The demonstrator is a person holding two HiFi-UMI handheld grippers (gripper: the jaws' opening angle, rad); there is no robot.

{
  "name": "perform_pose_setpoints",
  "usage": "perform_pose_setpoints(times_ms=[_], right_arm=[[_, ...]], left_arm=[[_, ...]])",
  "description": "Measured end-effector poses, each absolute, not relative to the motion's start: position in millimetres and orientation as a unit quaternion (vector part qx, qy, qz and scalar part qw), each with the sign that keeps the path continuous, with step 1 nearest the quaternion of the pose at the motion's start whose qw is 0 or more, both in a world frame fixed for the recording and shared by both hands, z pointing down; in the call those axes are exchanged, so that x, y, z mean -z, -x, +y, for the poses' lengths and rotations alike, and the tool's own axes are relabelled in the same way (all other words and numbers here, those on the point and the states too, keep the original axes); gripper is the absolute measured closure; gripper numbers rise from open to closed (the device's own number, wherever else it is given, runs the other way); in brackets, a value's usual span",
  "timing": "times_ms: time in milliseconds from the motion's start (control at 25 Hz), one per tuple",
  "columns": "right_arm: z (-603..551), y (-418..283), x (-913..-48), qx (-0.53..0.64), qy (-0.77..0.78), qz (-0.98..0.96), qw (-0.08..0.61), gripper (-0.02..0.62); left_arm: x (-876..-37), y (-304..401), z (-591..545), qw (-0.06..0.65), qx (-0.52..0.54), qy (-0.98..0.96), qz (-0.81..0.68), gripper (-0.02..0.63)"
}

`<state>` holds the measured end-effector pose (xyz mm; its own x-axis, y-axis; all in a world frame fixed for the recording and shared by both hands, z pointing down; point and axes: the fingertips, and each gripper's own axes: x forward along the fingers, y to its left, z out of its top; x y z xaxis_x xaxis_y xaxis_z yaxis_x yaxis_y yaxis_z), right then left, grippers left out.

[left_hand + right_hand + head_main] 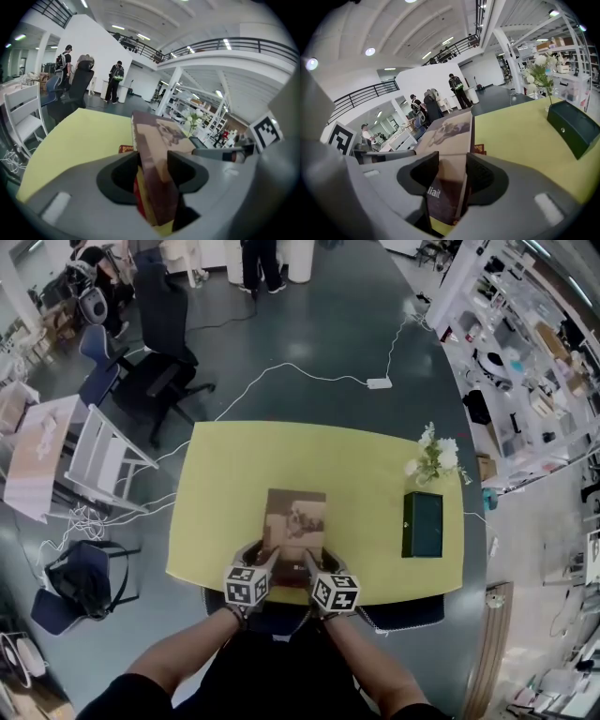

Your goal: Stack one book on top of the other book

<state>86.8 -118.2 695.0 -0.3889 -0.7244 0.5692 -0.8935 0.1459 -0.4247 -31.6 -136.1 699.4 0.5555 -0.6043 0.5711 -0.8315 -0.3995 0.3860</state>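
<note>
Clamped across the near edge of the brown book (295, 519): left gripper (154, 174) and right gripper (451, 176), one at each corner. Sits at the near edge of the yellow table (375, 474), mid-width. Probably stiff and fairly heavy: flat rectangular hardcover, matte, pale picture on front, unlikely to sag. Best gripped at both near corners, kept level. Between it and the table, a red-edged cover (124, 149), likely the second book.
</note>
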Motion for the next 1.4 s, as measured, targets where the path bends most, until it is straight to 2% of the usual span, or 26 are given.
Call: perform_pose_setpoints(times_ms=[800, 1400], right_arm=[[-109.3, -77.0, -784.1, -0.394, -0.530, -0.739, 0.136, 0.410], [-94.5, -75.2, -817.5, -0.417, -0.528, -0.725, 0.145, 0.411]], left_arm=[[-789.9, 41.9, -125.6, 0.359, -0.191, -0.806, -0.430, 0.394], [-822.0, 42.1, -115.1, 0.365, -0.213, -0.806, -0.415, 0.396]])
